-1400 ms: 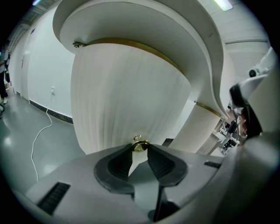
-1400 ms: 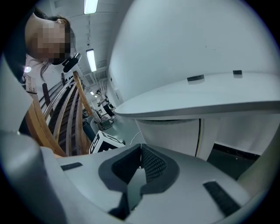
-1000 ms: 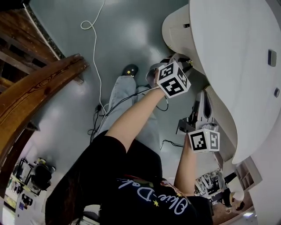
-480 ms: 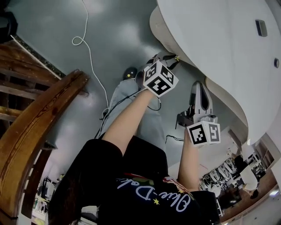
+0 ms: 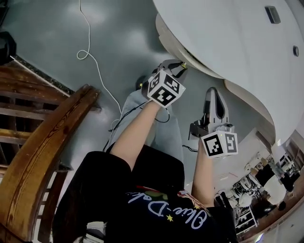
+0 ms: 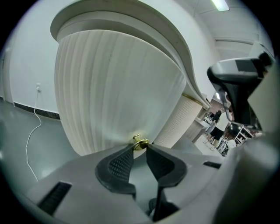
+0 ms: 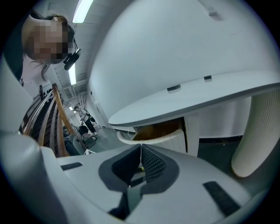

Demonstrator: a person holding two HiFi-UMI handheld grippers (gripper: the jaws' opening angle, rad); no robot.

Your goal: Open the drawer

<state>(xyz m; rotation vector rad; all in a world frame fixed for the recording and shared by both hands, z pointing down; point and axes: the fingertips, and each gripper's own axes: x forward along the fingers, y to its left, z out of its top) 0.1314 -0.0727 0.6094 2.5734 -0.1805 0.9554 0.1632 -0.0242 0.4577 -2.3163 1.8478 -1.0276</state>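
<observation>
A white desk (image 5: 228, 42) has a rounded, ribbed drawer front (image 6: 118, 87) with a small brass knob (image 6: 140, 143). My left gripper (image 5: 179, 66) reaches up to that front. In the left gripper view its jaws (image 6: 140, 148) are closing, and the knob sits between the tips, which touch it on both sides. My right gripper (image 5: 214, 92) points at a second curved drawer (image 7: 159, 136), which stands pulled out and shows a wooden inside. The right gripper (image 7: 141, 151) has its pads together on a small brass glint, that drawer's knob.
A wooden stair rail (image 5: 42, 156) runs down the left. A white cable (image 5: 90, 52) and black cables (image 5: 118, 126) lie on the grey floor. A ribbed white column (image 7: 258, 131) stands at the right. Two sockets (image 5: 272, 14) sit in the desk top.
My left gripper has moved in toward the rounded drawer front. The right gripper has stayed by its drawer. The head view has swung, so the desk sits higher in the picture.
</observation>
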